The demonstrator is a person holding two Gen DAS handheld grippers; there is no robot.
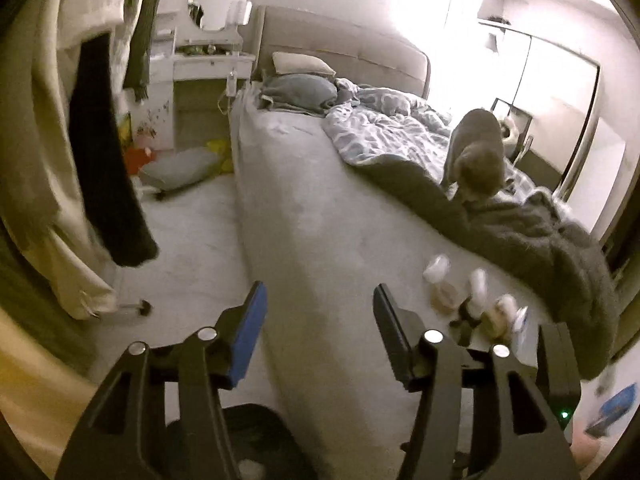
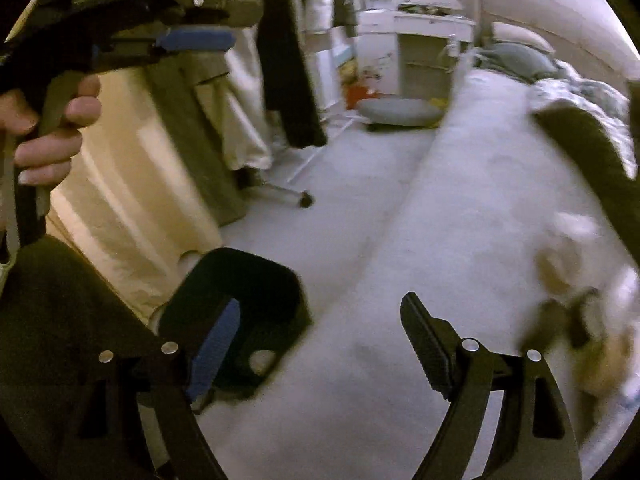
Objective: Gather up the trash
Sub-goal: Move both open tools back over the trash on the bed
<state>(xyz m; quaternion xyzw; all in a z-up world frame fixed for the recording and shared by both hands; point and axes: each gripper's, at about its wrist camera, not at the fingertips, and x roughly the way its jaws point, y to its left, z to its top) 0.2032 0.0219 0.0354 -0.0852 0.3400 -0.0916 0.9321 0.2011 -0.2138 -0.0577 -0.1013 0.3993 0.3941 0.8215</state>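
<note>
Scene: a bedroom, with a bed (image 1: 320, 216) in the middle and a floor (image 1: 188, 240) on its left side.
Trash: a small group of blurred pieces (image 1: 472, 300), white and brownish, lies on the bare bed sheet near the foot end, just beside a dark grey blanket (image 1: 540, 232). What each piece is, I cannot tell.
Bin: a black bin (image 2: 248, 320) stands on the floor just beside the bed edge; something pale shows inside it.
Left tongs (image 1: 316, 320): spread, nothing between the fingers; they point over the bed edge, and the trash is to the right of them.
Right tongs (image 2: 316, 344): spread wide and empty; they hang above the bed edge, between the bin and the trash.
Hand: a hand (image 2: 44, 128) grips the handle of the left tool.
Cat: a grey cat (image 1: 476, 152) stands on the bed behind the trash, near the blanket.
Step in hand: I judge it is the reach for the next piece.
Advice: take the nearest piece first and close on its middle, not on the sheet. Come from the near side, so the cat is not disturbed. Carry it low over the bed edge and let go only above the bin mouth.
</note>
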